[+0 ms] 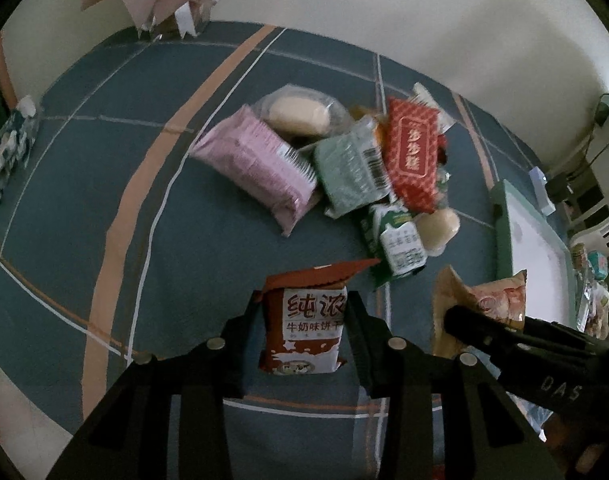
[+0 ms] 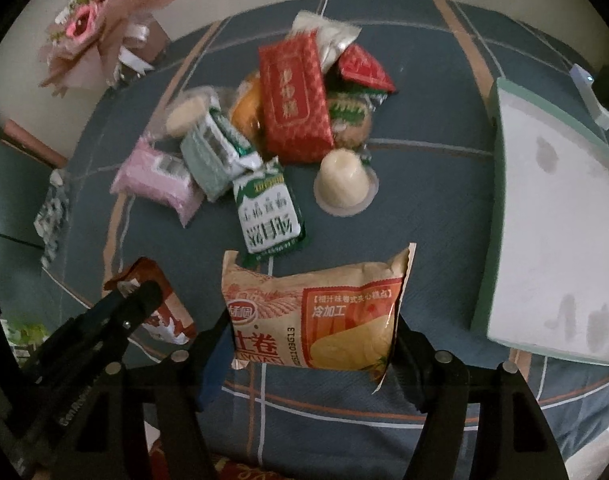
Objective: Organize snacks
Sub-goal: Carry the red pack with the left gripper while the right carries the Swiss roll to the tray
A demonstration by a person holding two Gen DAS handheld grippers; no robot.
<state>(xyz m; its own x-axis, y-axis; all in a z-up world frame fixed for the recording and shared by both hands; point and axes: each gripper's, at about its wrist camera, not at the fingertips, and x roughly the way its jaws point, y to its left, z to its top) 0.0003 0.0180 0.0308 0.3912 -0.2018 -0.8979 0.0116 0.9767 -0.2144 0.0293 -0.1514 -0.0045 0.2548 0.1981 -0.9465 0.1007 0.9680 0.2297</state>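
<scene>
Two grippers each hold a snack above a blue plaid tablecloth [image 1: 104, 184]. The left gripper [image 1: 304, 320] has its jaws closed on a brown-and-white biscuit packet [image 1: 304, 328], held upright; the right gripper [image 2: 312, 344] has its jaws spread wide around an orange cake-roll bag [image 2: 316, 312], pressing on both sides. Beyond them, a pile of snacks [image 2: 272, 128] sits mid-table, with a jelly cup [image 2: 344, 180] at its near right edge. A white tray with a green rim [image 2: 500, 200] lies to the right, bare cloth between it and the pile. A pink bouquet [image 2: 88, 32] stands at the far left edge against the wall.
</scene>
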